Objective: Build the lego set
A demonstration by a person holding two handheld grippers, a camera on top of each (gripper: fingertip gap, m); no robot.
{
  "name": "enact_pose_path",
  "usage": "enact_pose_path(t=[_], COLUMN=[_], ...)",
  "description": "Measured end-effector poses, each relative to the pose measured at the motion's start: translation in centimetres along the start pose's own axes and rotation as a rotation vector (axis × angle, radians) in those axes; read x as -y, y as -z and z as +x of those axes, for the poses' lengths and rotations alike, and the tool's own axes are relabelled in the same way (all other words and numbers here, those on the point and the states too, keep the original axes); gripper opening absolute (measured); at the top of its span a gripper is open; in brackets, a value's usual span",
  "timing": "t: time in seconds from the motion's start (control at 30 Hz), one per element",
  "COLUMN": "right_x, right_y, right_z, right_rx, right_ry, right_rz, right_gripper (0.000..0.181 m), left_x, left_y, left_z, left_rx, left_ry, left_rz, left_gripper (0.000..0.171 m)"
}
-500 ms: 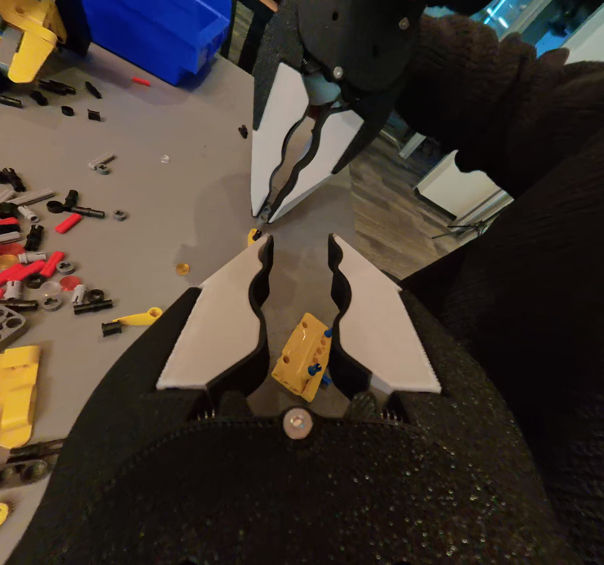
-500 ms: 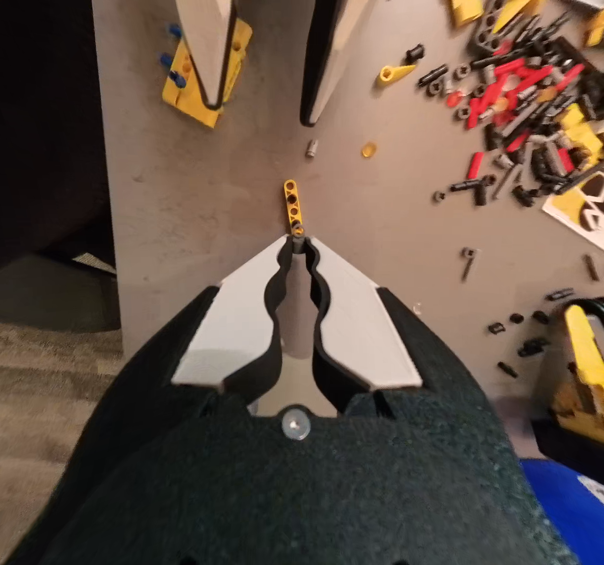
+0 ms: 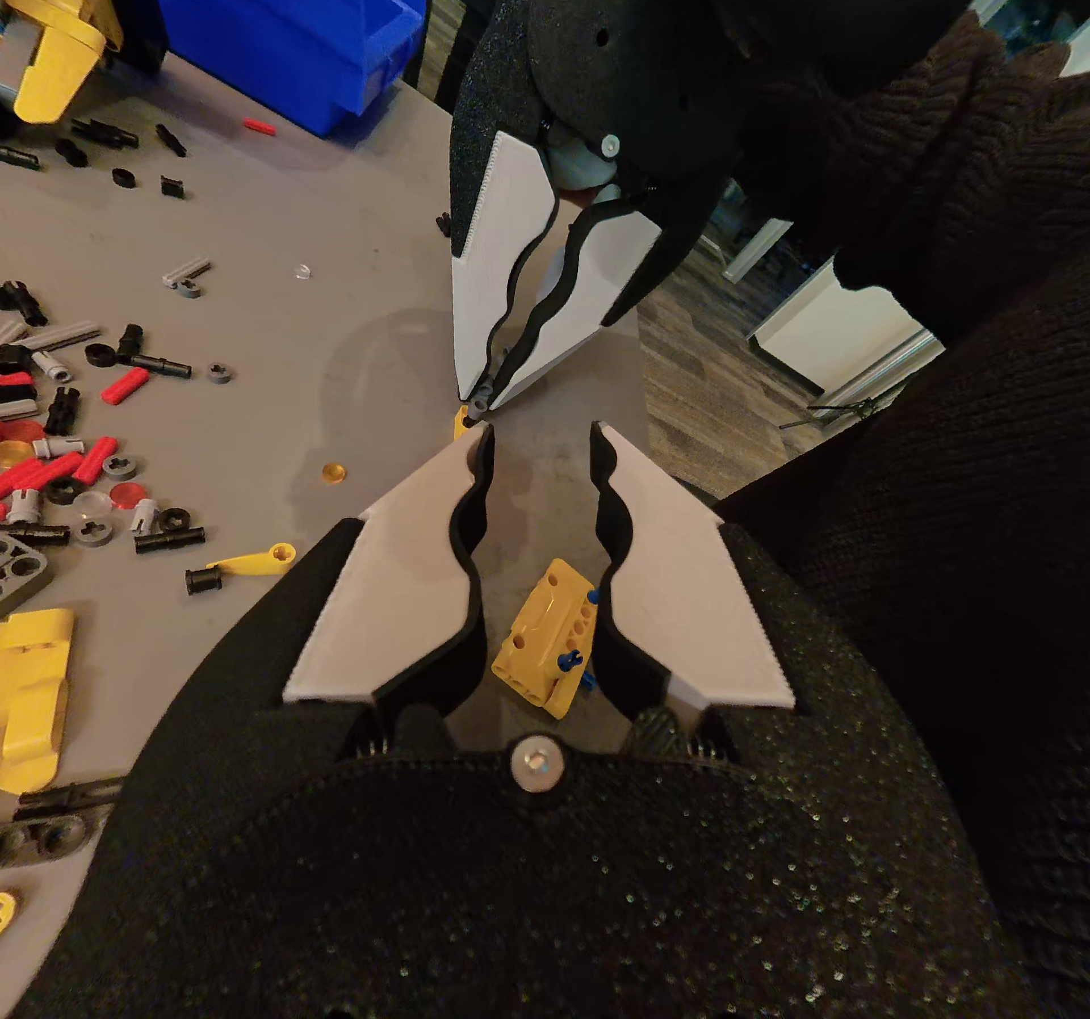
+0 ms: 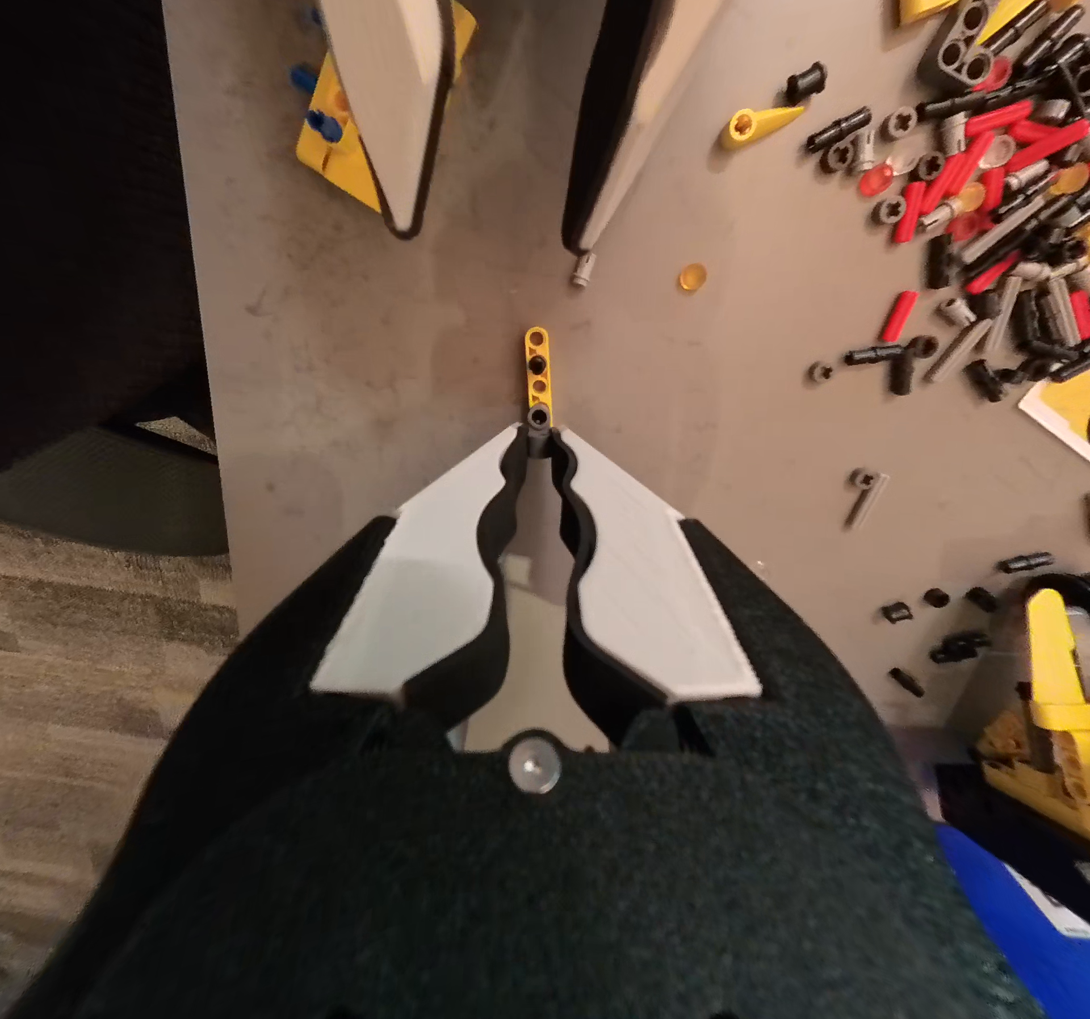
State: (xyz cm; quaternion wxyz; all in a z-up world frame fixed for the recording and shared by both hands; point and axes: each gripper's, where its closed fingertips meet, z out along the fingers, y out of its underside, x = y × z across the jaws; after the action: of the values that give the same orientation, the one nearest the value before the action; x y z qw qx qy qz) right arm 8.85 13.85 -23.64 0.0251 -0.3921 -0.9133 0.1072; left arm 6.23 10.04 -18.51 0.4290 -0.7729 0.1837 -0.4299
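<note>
On the grey bench (image 3: pixel 265 259), loose parts (image 3: pixel 71 460) lie at nine o'clock of the left gripper (image 3: pixel 539 436), whose jaws stand wide and empty; a yellow block with blue pins (image 3: pixel 545 645) rests between them. At twelve o'clock, the right gripper (image 4: pixel 537 430) has its jaws pinched on a small grey pin (image 4: pixel 538 420), its tip just over the near end of a yellow beam (image 4: pixel 537 368) that lies flat.
</note>
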Motion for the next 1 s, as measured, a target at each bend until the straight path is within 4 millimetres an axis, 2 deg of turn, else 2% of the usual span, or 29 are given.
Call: enact_pose_path(t=[0.37, 0.83, 1.0], right_x=[-0.04, -0.21, -0.25], right_y=[-0.01, -0.24, -0.19], right_z=[-0.01, -0.08, -0.08], right_rx=[-0.004, -0.015, -0.062], right_ry=[-0.015, -0.105, -0.049], right_rz=[-0.123, 0.071, -0.01], right_gripper=[0.006, 0.005, 0.005], left_x=[-0.09, -0.09, -0.16], left_y=[-0.03, 0.04, -0.05], left_z=[-0.03, 0.0, -0.03], left_rx=[0.003, 0.003, 0.006], left_ry=[0.002, 0.002, 0.001], left_rz=[-0.005, -0.002, -0.007], left_gripper=[0.029, 0.029, 0.029])
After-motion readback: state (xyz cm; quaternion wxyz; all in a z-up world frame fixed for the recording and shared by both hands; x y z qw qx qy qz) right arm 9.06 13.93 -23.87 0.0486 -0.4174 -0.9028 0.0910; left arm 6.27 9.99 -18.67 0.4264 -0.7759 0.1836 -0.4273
